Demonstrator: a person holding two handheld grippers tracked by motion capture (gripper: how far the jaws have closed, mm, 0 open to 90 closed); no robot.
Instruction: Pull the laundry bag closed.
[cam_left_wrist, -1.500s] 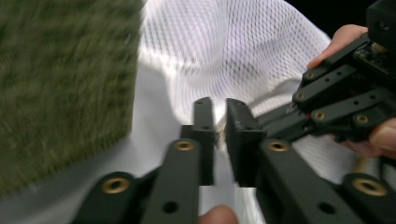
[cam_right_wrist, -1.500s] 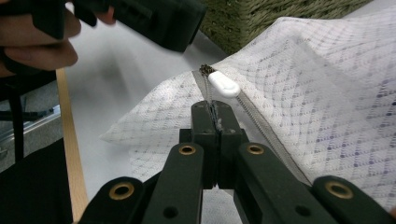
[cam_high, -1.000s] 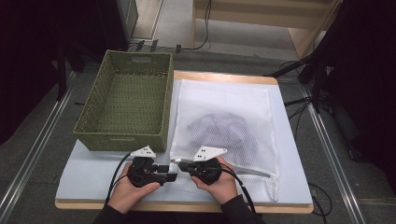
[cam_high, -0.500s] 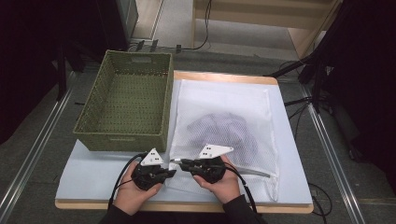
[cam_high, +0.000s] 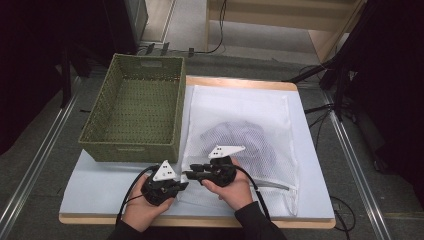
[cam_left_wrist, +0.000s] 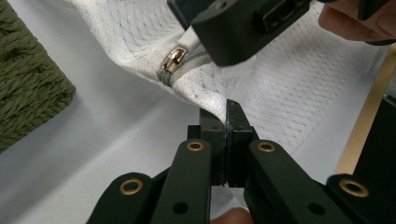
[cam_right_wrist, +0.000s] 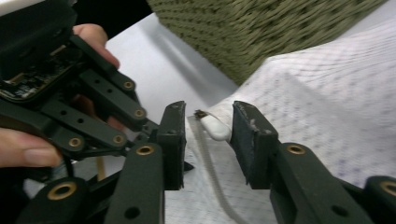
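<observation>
Pale blue tabletop (cam_high: 100, 185) fills the middle of the high view, with a green woven basket (cam_high: 135, 112) at upper left and a white mesh laundry bag (cam_high: 240, 125) to its right, dark clothing showing through it. At lower centre, the left gripper (cam_left_wrist: 226, 122) is clamped tight on the bag's near edge, beside the grey zipper (cam_left_wrist: 187, 65) and its brass slider. The right gripper (cam_right_wrist: 208, 140) has just been opening; its jaws stand apart around the white zipper pull tab (cam_right_wrist: 215, 127), pads not pressing it.
</observation>
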